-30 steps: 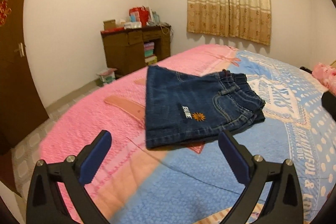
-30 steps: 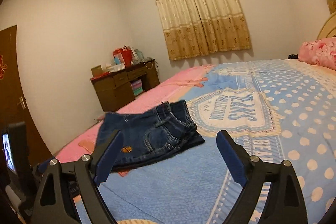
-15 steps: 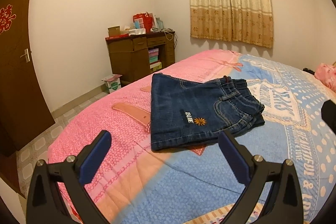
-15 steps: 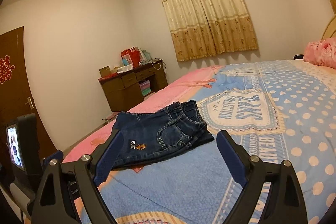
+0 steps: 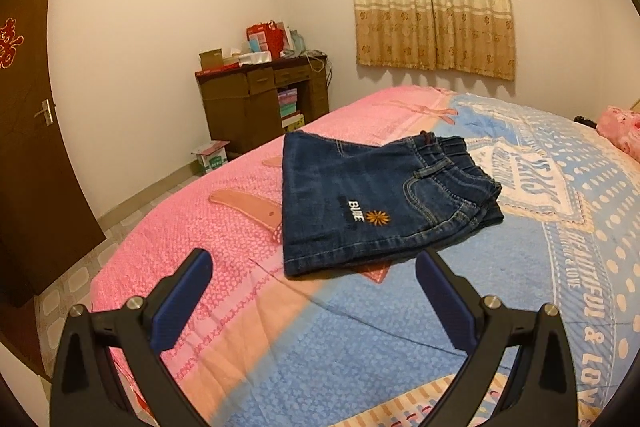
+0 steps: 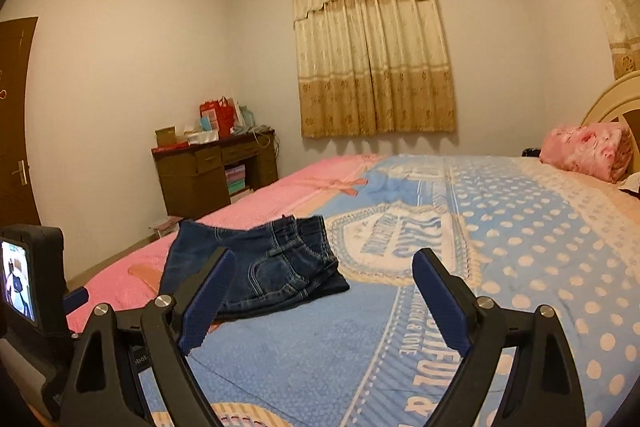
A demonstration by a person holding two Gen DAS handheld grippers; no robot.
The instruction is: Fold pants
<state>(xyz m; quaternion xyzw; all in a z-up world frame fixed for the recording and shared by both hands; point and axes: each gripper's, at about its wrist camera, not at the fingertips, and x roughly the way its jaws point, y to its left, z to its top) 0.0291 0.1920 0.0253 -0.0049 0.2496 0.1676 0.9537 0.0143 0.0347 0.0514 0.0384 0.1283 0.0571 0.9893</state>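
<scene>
Pants: dark blue denim pants (image 5: pixel 372 203), folded into a compact stack with the elastic waistband to the right, laid flat on the pink and blue printed bedspread (image 5: pixel 360 339), across the pink/blue boundary.
Left gripper (image 5: pixel 312 291): blue-padded fingers spread wide, nothing held; kept short of the stack's near hem, no contact.
Right gripper (image 6: pixel 322 287): fingers spread wide, nothing gripped; stack seen past the left finger (image 6: pixel 208 299), apart from it.
Background: brown wooden desk (image 5: pixel 260 103) set against the far wall.

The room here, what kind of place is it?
Most likely a home bedroom: a large bed with a patterned cover, a pillow by its headboard, a curtain, and a cluttered wooden desk.
</scene>
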